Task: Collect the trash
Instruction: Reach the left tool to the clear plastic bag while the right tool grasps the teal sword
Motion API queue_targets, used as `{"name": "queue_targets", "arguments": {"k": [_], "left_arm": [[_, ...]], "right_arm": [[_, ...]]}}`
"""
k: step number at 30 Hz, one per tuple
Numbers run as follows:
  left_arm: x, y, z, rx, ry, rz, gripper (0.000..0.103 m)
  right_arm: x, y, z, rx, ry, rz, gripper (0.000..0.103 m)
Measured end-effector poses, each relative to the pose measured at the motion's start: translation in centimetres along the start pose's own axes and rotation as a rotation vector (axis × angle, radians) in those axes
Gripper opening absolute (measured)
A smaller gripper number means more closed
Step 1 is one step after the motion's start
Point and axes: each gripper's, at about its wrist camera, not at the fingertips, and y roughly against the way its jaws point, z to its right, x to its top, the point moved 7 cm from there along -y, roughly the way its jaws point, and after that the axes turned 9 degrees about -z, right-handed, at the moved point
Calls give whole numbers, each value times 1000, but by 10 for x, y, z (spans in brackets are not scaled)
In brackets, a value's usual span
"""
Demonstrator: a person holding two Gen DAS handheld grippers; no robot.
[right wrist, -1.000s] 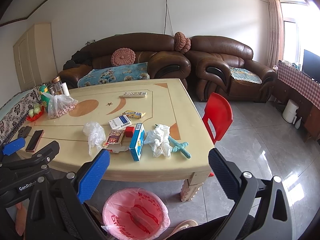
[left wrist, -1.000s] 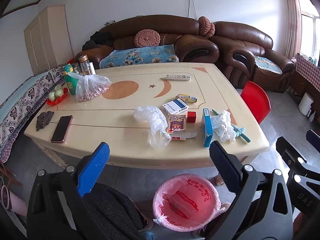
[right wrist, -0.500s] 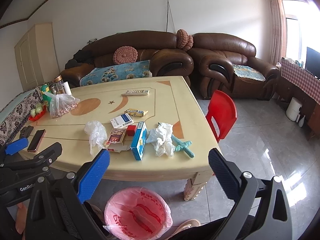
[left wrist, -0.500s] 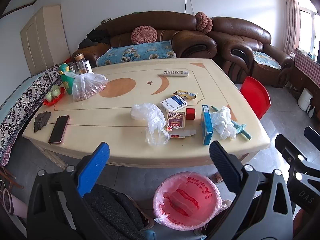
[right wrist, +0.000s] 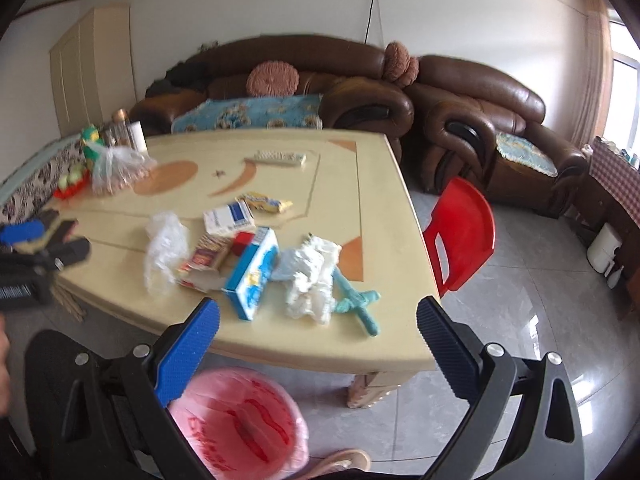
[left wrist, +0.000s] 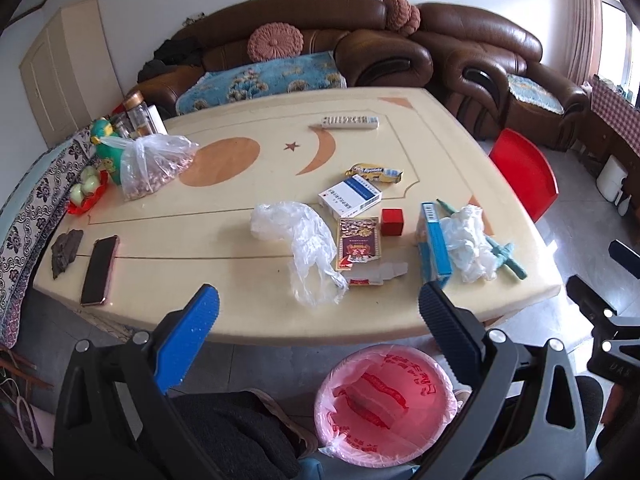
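In the left wrist view, the left gripper [left wrist: 318, 312] hangs over the near edge of the table [left wrist: 248, 320], its fingers spread wide and holding nothing. On the table ahead lie a crumpled clear bag [left wrist: 298, 236], a red-and-gold packet [left wrist: 357, 243], a small red box [left wrist: 391, 222], a white-and-blue box [left wrist: 350, 199], a blue carton [left wrist: 435, 246] standing on edge, and wadded white tissue [left wrist: 470, 246] touching the carton. A bin with a pink liner [left wrist: 386, 400] sits on the floor below the table edge.

In the right wrist view, which is blurred, the right gripper [right wrist: 318, 316] is likewise spread wide and empty, near the table corner. The blue carton [right wrist: 253, 272] and the tissue [right wrist: 310, 280] lie just ahead, with a teal stick [right wrist: 356, 306] beside the tissue. The pink-lined bin [right wrist: 240, 424] stands below.
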Motion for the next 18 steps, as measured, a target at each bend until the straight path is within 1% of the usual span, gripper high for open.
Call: {"name": "queue_targets", "arguments": {"k": [3,6,8,11,12,14,16,17,18], "left_arm": [[13,-20,-3,-20,-1,-41,98],[27,-41,-6,-36,-9,-83,98],[37,-55,-9,-51,-7,-117,98],[51,-77,-16,-76,26,-167,98],[54,-83,-17,-80,35,-177,98],[59,-97,-18,-80,47,-209,98],[63,-110,-20,-79,61,-239,98],[64,-118,-20,-78,66,-258,98],[65,-124,-20,-76,68,-271,98]], "right_arm": [[5,-20,11,12,23,-33,97],[11,-43,20,45,53,-74,96],[16,-54,26,71,55,-95,93],[28,-75,42,117,40,-141,89],[31,-80,45,126,40,-152,88],[36,-91,51,134,48,-186,79],[41,-104,55,146,67,-226,75],[44,-112,56,157,78,-250,69],[46,-117,56,168,87,-271,66]]}}
